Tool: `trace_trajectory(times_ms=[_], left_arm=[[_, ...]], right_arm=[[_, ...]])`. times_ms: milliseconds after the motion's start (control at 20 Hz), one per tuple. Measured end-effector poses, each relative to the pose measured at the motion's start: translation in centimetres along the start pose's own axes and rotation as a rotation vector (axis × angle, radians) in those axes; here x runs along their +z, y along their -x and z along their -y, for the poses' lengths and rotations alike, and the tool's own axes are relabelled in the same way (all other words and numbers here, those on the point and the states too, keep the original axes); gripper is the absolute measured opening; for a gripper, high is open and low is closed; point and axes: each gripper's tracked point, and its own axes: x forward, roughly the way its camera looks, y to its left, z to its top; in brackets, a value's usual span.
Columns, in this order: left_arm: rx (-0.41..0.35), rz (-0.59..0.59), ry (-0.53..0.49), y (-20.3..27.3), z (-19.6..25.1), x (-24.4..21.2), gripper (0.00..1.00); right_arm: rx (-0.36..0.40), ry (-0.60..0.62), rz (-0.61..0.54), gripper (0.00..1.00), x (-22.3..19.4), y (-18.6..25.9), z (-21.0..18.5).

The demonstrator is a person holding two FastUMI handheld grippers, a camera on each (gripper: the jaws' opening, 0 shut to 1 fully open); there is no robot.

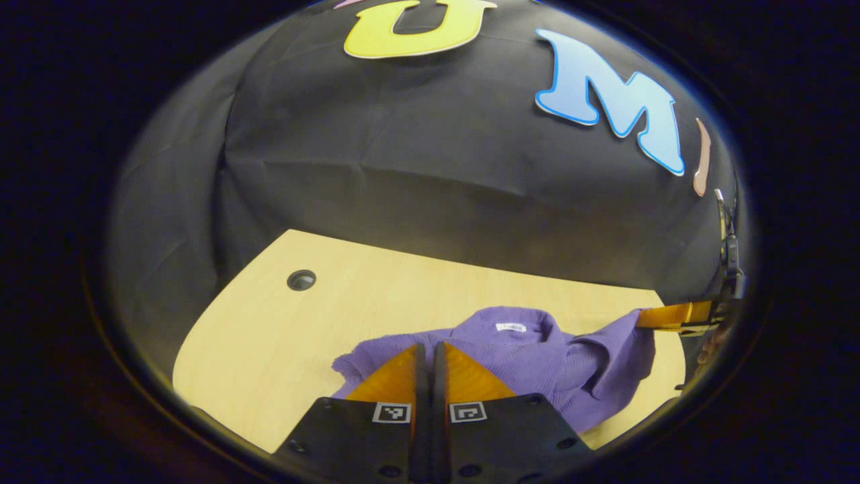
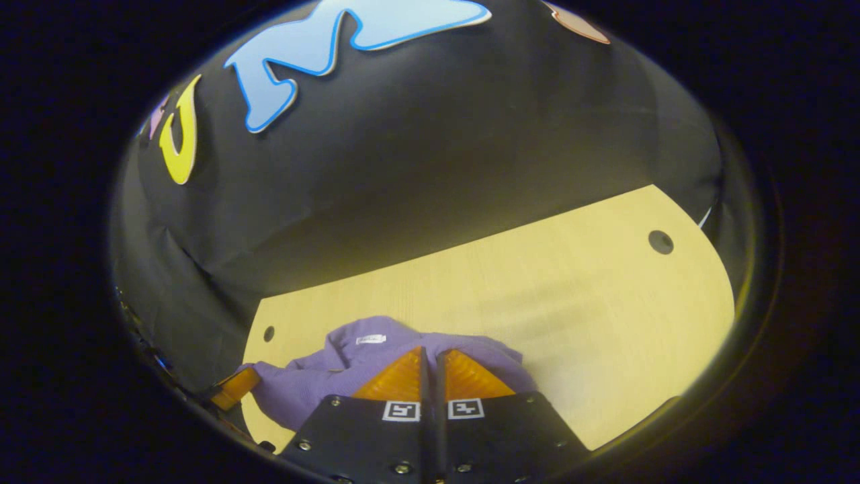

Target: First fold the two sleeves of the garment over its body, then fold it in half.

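The left gripper (image 1: 430,353) is clenched on the purple knit garment (image 1: 531,363), as is the right gripper (image 2: 430,356) at its far side. Carry both pinches inward together, keeping the cloth taut. The garment lies rumpled, collar up, on the pale wooden worktop (image 1: 376,289).

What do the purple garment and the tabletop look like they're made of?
The purple garment looks like a soft ribbed knit, matte: fine lines run through the fabric and it drapes in loose folds. A white tag sits inside its collar. The tabletop looks like pale wood-grain laminate or veneer, smooth with a slight sheen; which of the two I cannot tell.
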Motion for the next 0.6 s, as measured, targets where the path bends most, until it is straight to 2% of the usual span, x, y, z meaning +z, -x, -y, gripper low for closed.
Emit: trace_trajectory(times_ms=[150, 300, 600], left_arm=[[0.002, 0.006, 0.035, -3.8, -0.4, 1.0, 0.06], [0.003, 0.007, 0.026, -7.2, -0.6, 1.6, 0.06], [0.028, -0.026, -0.036, -11.0, -1.1, -0.3, 0.06]], right_arm=[[-0.005, -0.015, 0.017, 0.00, 1.5, -2.5, 0.6], [-0.012, -0.018, 0.039, 0.00, 2.9, -4.9, 1.1], [-0.051, 0.015, 0.008, 0.01, 1.3, -8.7, 2.5]])
